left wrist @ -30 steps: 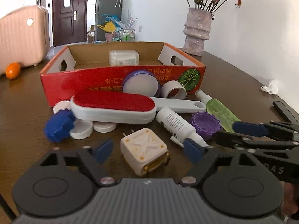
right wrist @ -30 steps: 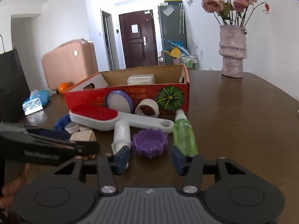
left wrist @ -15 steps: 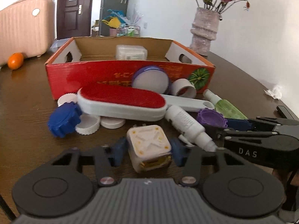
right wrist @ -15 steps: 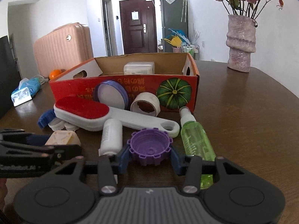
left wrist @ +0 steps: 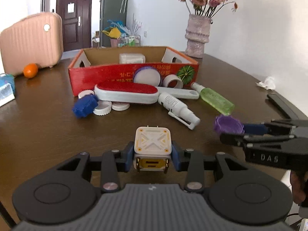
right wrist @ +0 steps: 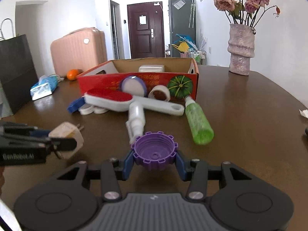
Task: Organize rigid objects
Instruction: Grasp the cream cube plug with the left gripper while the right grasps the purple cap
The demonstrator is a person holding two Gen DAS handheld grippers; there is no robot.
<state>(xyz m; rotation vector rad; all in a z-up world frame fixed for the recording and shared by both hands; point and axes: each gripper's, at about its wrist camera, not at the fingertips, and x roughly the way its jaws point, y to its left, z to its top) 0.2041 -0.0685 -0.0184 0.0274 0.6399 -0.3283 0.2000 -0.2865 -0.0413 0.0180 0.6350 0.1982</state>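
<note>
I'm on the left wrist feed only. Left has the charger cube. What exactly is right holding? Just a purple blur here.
Observer: The right gripper is shut on a purple cap, a notched bottle cap with its open threaded side up.
Operator: Off the table?
Observer: Looks lifted; it hangs between the fingers with the table showing below it.
Operator: Anything left of my frame?
Observer: A black paper bag stands at the table's left edge.
Operator: My plug's prongs?
Observer: The charger cube in the left gripper has its prongs pointing toward the red box.
</note>
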